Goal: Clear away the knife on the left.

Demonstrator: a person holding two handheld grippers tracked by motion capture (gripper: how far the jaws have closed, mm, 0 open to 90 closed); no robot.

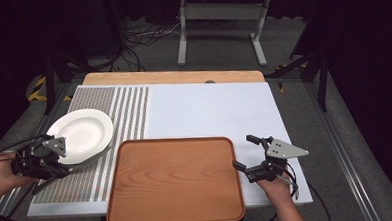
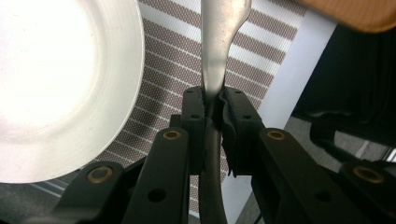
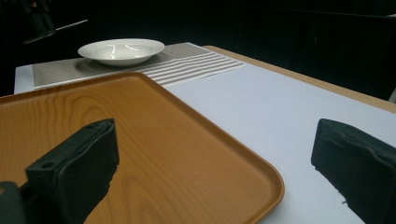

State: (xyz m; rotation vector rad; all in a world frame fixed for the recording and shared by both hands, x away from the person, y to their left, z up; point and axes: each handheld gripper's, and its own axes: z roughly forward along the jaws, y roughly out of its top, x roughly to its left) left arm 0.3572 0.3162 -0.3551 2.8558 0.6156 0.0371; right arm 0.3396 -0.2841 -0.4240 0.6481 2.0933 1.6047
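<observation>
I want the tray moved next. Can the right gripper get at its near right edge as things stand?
Probably yes: the right gripper is open beside the tray, one jaw over its rim, and holds nothing.

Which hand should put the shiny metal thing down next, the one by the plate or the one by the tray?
Probably the left: its tool is already shut on the metal utensil handle, right beside the white plate. The right tool is open and holds nothing, by the wooden tray.
</observation>
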